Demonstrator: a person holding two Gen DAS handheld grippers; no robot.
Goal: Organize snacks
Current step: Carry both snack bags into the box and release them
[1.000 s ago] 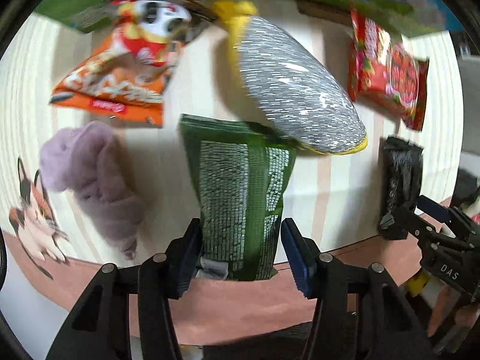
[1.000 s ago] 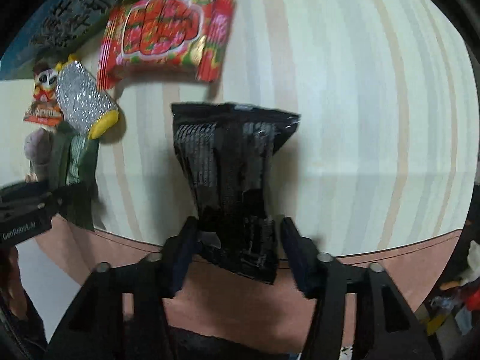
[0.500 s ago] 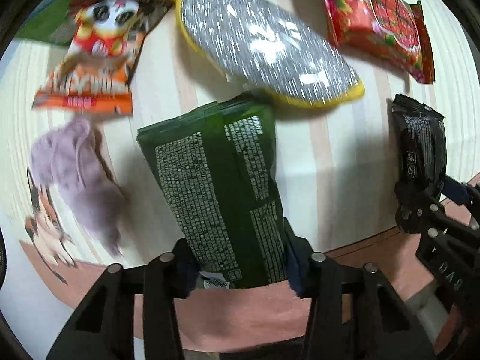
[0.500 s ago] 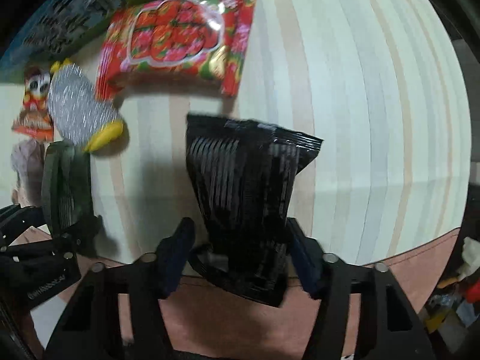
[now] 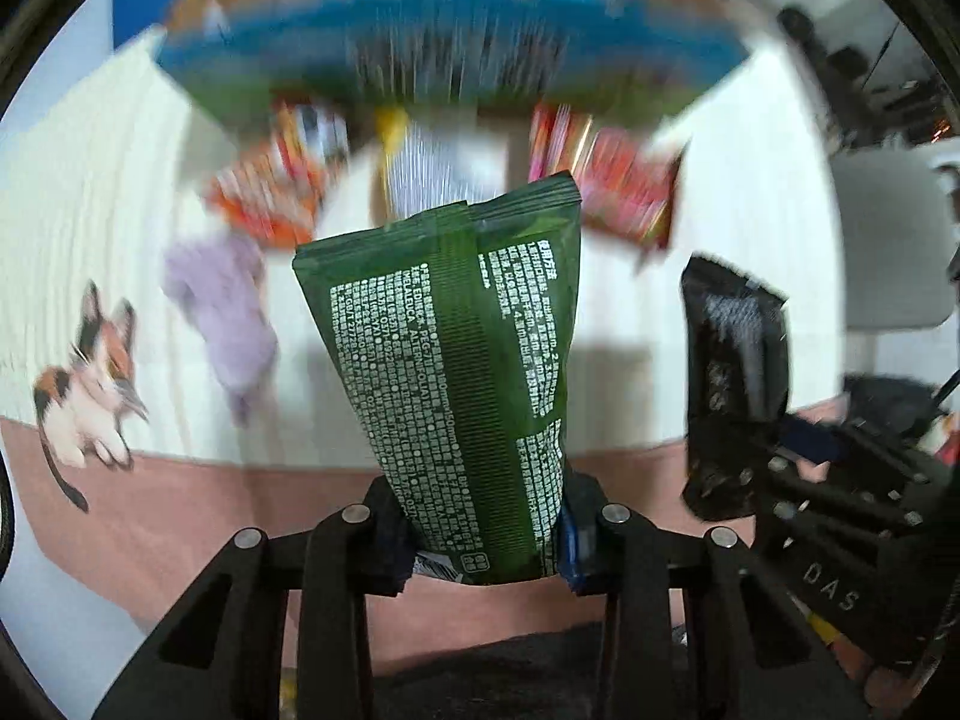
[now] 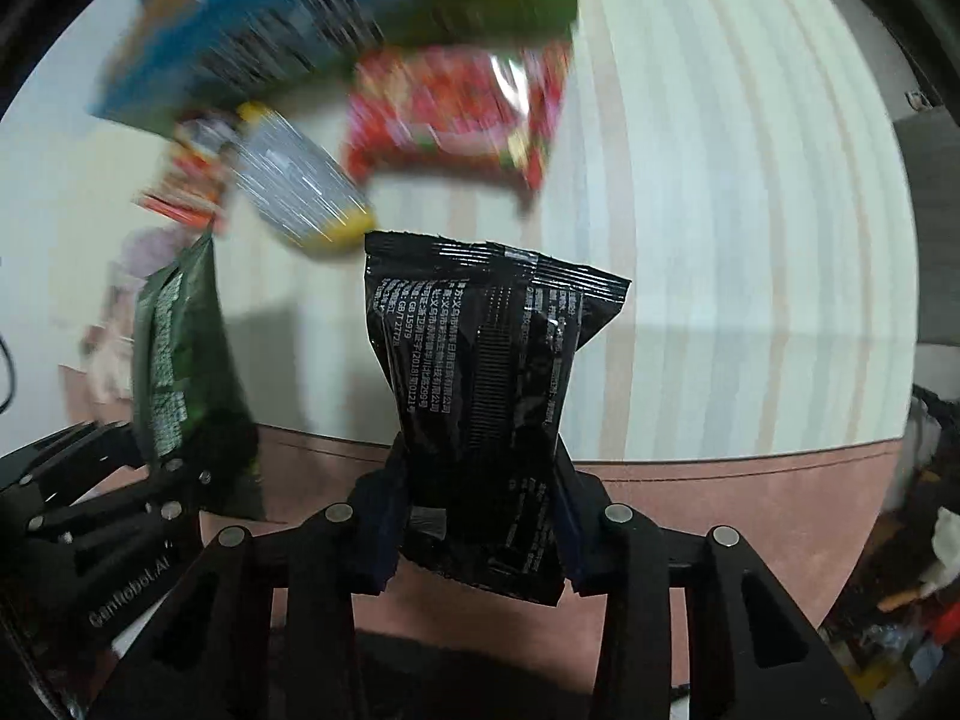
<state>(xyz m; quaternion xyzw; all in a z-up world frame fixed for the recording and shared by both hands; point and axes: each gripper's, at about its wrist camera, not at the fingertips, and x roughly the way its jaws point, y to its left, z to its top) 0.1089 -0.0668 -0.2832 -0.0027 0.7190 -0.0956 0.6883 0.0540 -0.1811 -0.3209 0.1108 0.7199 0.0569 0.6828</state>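
Snacks were in both my grippers at this moment, 1 bag each. My left gripper (image 5: pixel 486 531) was squeezed tight on the bottom end of the green bag (image 5: pixel 456 372), and the bag stood up from the jaws, off the table. My right gripper (image 6: pixel 480 525) had the black bag (image 6: pixel 480 396) between its pads, and its jaws were closing in on it, pinching it near the bottom so the bag bunched at the waist. That bag was off the table too.

I judged that I was in the pick-up step, with 2 bags lifted and nowhere set down yet. The next move, I thought, called for carrying them to the place where snacks go. I guessed that was the blue and green box (image 5: pixel 456 60) at the far side of the striped table (image 6: pixel 750 240), but it was too blurry to be sure. I needed a firm hold, because both bags looked slippery and were gripped only at 1 end.

The left view showed me things the right one did not: a cat picture (image 5: pixel 84 384) on the table edge and the purple fluffy thing (image 5: pixel 225 306) clearly. The right view showed the red bag (image 6: pixel 456 114) and the silver and yellow bag (image 6: pixel 300 192) a bit better, plus a big bare part of the table on its right side.
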